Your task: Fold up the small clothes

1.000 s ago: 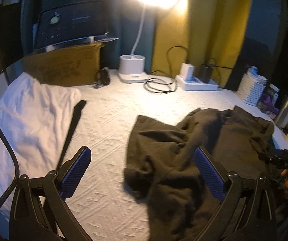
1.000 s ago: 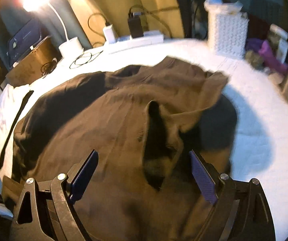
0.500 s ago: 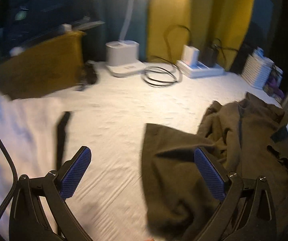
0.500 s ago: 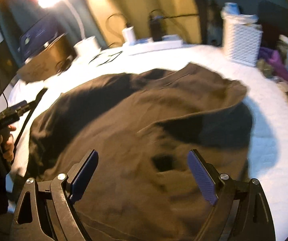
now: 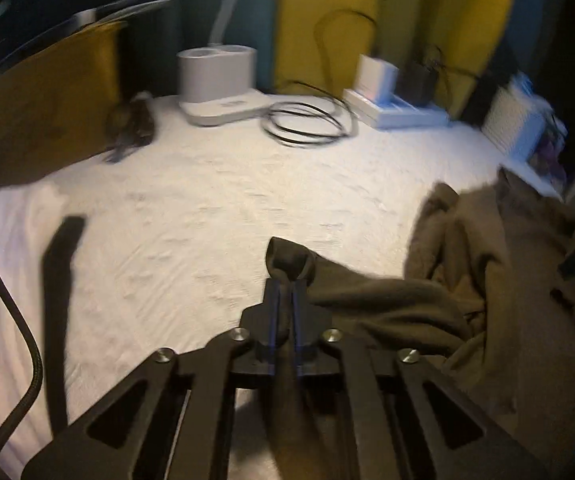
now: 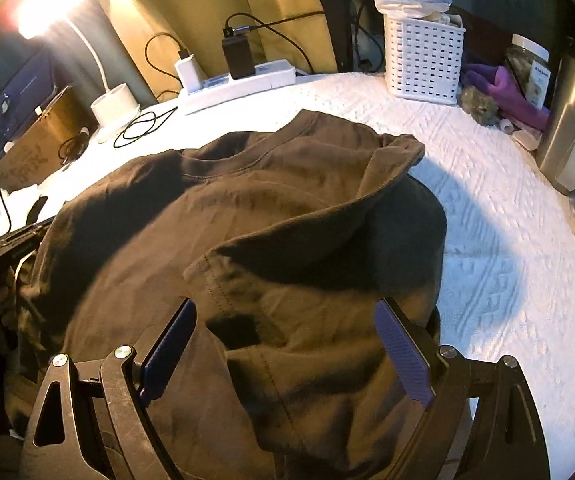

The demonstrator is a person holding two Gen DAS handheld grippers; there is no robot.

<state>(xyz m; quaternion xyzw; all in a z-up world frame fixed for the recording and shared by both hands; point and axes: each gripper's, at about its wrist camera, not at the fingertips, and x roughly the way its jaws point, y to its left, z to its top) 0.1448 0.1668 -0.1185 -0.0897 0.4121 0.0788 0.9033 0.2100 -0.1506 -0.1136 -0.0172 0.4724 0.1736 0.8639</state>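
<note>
Pinching a bunched edge of the brown shirt (image 5: 487, 280), the left claw (image 5: 285, 280) has just clenched; the right claw (image 6: 287, 344) gapes above it.

A white basket (image 6: 423, 62) stood near a power strip (image 6: 243, 82), beside a lit lamp (image 6: 113, 102), a coiled cable (image 5: 307, 124) and a steel flask (image 6: 567, 120).

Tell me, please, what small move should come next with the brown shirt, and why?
Probably bring the right gripper down onto the cloth below it and close. The left gripper has just closed on a bunched edge of the brown shirt, while the right one hangs open over it, holding nothing. The shirt lies crumpled on the white cover, so a second grip seems needed to spread it flat.
</note>
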